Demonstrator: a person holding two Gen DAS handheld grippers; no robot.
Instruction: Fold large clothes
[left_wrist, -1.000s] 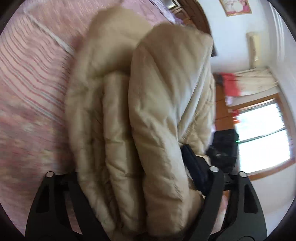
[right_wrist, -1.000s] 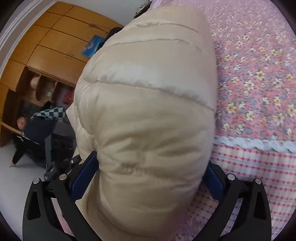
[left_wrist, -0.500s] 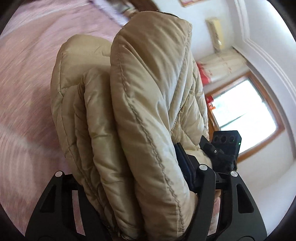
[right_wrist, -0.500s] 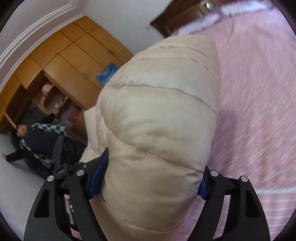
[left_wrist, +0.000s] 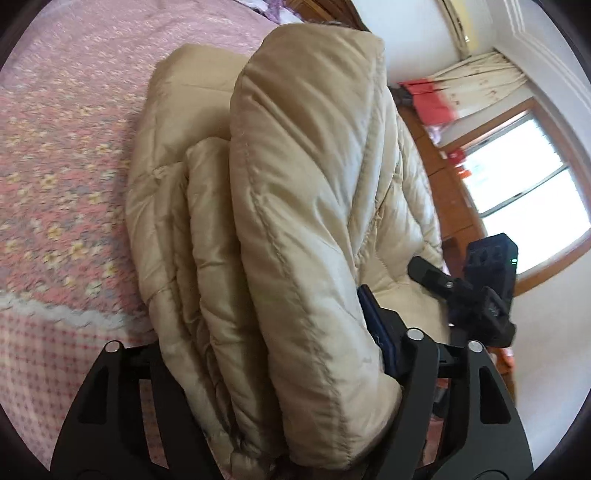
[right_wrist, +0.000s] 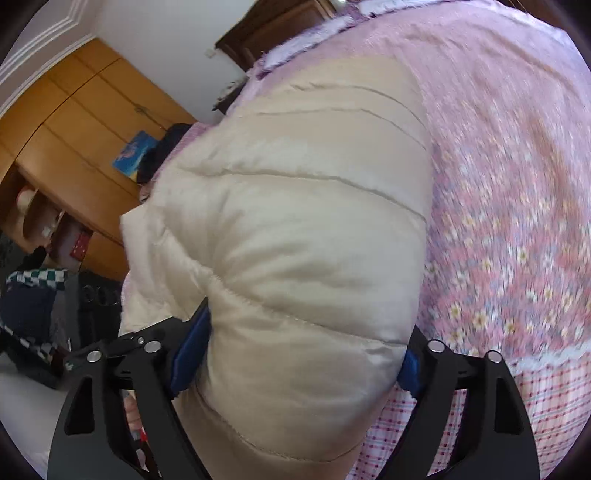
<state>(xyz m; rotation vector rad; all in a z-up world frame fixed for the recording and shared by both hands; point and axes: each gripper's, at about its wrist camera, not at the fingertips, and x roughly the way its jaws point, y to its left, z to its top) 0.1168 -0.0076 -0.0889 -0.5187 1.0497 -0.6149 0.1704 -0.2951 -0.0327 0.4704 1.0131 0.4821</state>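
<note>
Coat (left_wrist: 295, 206), beige and quilted, hangs bunched in 2 grips above the pink floral bed (left_wrist: 62, 155). The left gripper (left_wrist: 273, 354) has its jaws pinching several thick folds; the right gripper (right_wrist: 295, 354) clamps its jaws around 1 puffy roll.

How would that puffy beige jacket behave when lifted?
The quilted jacket bulges around the left gripper and right gripper, so probably soft, floppy. Its puffy fill suggests lightness for its bulk; the sheen hints slipperiness.
</note>
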